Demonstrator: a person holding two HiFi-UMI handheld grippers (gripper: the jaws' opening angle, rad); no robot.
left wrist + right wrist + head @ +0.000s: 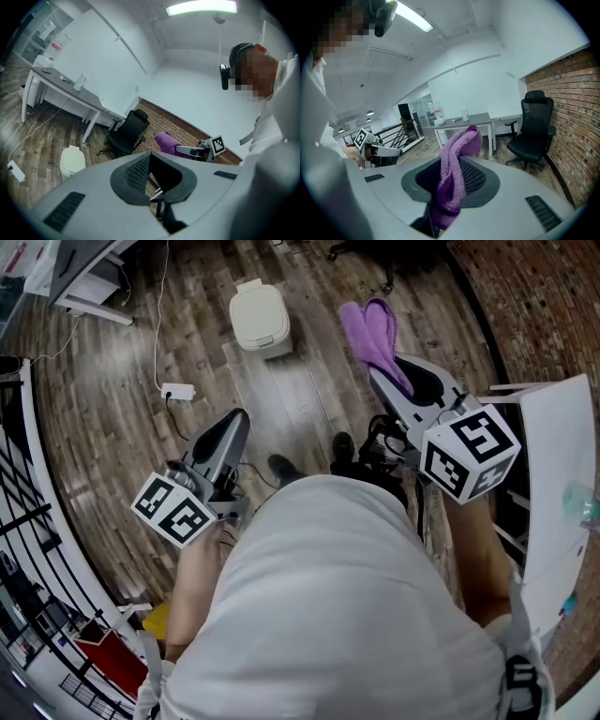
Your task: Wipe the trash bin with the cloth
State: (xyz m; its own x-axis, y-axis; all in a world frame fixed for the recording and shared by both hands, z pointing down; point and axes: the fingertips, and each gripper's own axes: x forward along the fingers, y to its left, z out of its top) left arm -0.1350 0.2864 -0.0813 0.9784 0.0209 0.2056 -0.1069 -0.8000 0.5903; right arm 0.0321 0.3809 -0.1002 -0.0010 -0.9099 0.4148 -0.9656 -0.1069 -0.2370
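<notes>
A person [347, 615] in a pale top stands on a wooden floor [112, 446], seen from above. At 10 o'clock, the left gripper [228, 434] has its jaws closed together with nothing between them. At 1 o'clock, the right gripper [401, 381] is clamped on a purple cloth [372, 332] that flops past its tips. Farther off, near 12 o'clock, the cream trash bin [261, 320] stands on the floor with its lid down, apart from both grippers.

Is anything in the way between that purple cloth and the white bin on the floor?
Nothing visible does. The right tool holds the purple cloth, and only bare wooden floor lies between it and the white trash bin. A power strip lies left of the bin, off that path.
</notes>
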